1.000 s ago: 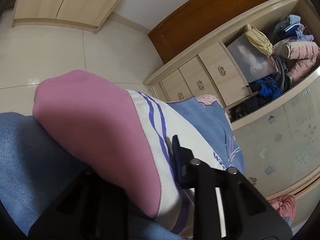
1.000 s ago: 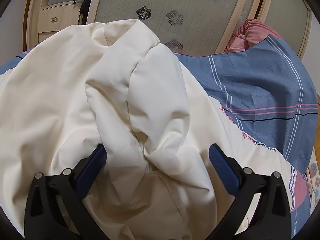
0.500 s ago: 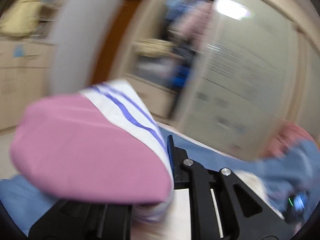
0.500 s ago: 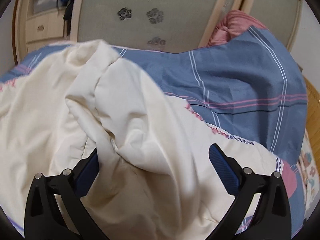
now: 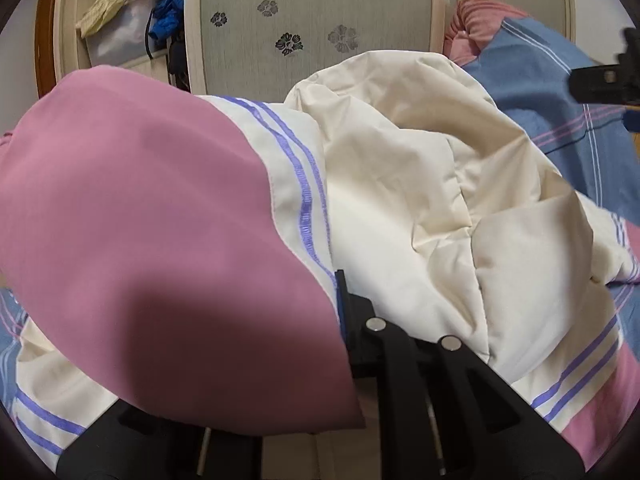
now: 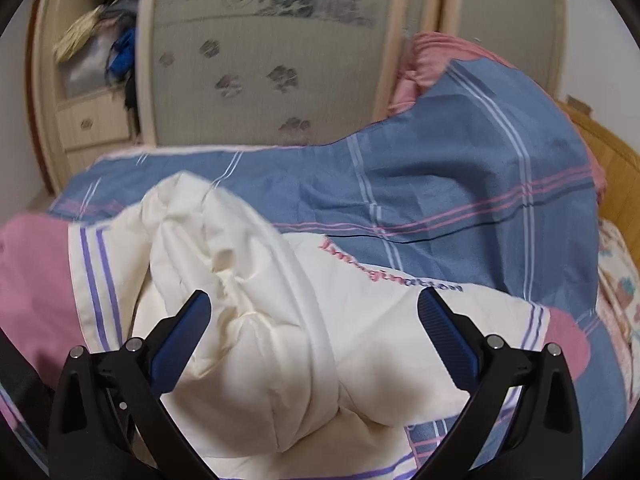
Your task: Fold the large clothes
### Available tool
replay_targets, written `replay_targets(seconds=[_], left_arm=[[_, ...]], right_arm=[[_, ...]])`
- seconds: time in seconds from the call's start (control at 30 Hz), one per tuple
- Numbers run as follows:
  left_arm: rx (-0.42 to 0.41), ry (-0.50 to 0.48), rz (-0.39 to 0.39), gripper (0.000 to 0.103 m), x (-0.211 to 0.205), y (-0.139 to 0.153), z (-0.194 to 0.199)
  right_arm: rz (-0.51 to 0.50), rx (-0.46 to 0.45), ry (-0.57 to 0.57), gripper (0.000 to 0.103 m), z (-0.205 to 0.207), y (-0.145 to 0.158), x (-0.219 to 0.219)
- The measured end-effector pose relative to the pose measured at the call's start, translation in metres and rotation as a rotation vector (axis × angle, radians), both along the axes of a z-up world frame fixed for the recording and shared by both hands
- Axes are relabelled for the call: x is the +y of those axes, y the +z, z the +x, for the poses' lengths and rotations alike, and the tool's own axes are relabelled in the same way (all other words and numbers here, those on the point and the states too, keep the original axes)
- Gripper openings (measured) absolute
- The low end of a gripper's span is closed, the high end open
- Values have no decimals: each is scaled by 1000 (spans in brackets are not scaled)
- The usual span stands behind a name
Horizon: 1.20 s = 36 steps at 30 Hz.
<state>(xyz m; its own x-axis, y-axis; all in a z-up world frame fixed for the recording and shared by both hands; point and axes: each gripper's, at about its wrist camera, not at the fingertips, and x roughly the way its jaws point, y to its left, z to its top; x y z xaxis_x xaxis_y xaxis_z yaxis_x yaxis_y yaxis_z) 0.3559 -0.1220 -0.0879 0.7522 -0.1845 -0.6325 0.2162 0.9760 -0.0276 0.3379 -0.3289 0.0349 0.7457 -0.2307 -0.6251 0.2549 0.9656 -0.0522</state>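
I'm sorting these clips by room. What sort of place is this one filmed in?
Most likely a bedroom. A blue striped bed cover is spread under the cream jacket, a wardrobe with flower-patterned sliding doors stands behind it, and an open shelf is stuffed with clothes.

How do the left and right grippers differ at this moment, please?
The left gripper is shut on the garment's pink panel, which drapes over and hides one finger; the right gripper is open, gripping nothing. The right's blue pads both show. Both hang over the cream garment.
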Motion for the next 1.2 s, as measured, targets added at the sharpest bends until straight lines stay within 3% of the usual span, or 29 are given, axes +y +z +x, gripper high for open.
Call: replay_targets(seconds=[0.13,0.17,0.23,0.3,0.37,0.4,0.47,0.6,0.7,0.73,0.77,0.8,0.83,1.03,1.1,1.2], left_arm=[[2,-3,27,12,-8,0,-3],[-2,-7,29,12,-10,-1,-4],[7,-15,27,12,-10,-5,0],[16,-17,10,12,-11,-6,6],[18,-17,-1,12,-9,-6,6],[21,-18,-3,12,-9,-6,6],[24,-17,0,13,-11,-6,9],[29,-18,10,13,-11,-5,9],[36,-20,-9,14,-9,-5,11],[40,-21,-18,14,-7,-5,11],[43,-22,-24,15,-6,-5,11],[46,-22,-29,15,-6,-6,12],[47,-20,-30,15,-6,-6,12],[51,-9,-55,15,-2,-4,13],[43,-3,-55,15,-1,-3,12],[31,-3,-47,16,-3,-1,10]], right_arm=[[136,-107,-38,102,-22,26,1],[98,-155,-40,102,-29,37,14],[-98,-235,-32,102,-41,62,68],[-266,-237,80,102,-41,73,135],[-423,-128,262,102,-31,68,204],[-549,-65,354,102,-26,58,247],[-730,-12,430,102,-21,36,310],[-945,215,609,102,2,-20,388],[-1170,416,591,102,41,-71,403],[-1208,457,551,94,58,-78,399],[-1215,474,515,83,66,-79,396],[-1198,494,475,42,78,-73,389],[-1166,504,442,21,85,-65,383],[-895,441,472,18,79,1,347],[-726,398,433,18,81,28,319],[-426,307,301,19,90,60,237]])
